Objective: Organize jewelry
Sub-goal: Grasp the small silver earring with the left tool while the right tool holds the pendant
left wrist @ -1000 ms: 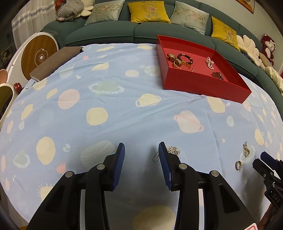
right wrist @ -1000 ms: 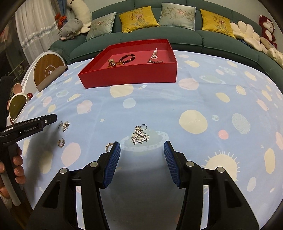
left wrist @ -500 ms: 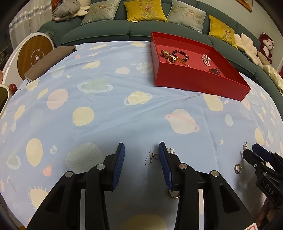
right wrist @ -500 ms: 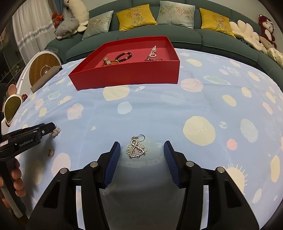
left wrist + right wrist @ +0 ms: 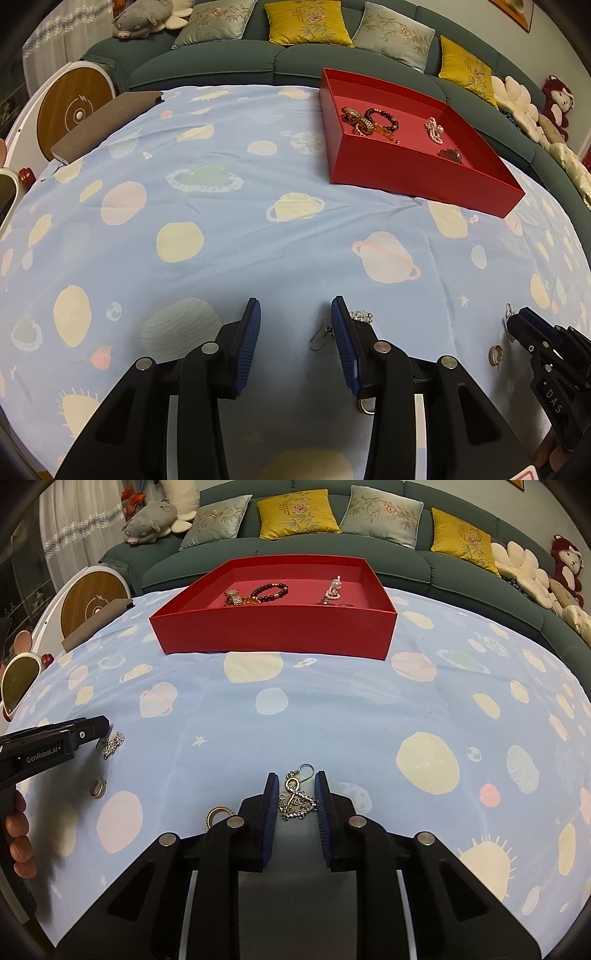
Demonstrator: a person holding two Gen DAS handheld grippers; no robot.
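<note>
Right gripper (image 5: 294, 799): jaws narrowed around a silver earring (image 5: 295, 802) on the cloth (image 5: 332, 709); pads at its edges, firm grip not confirmed. 1 gold ring (image 5: 216, 815) just left of it.

Left gripper (image 5: 295, 332): jaws wide, nothing held; a hook earring (image 5: 319, 334) lies beside the right pad. Red tray (image 5: 424, 177), well beyond, holds 1 bracelet (image 5: 380, 118) and other pieces.

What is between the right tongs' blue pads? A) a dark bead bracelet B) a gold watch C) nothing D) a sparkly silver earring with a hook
D: in the right wrist view the sparkly silver earring lies on the cloth between the right tongs, whose pads have not quite met.
</note>
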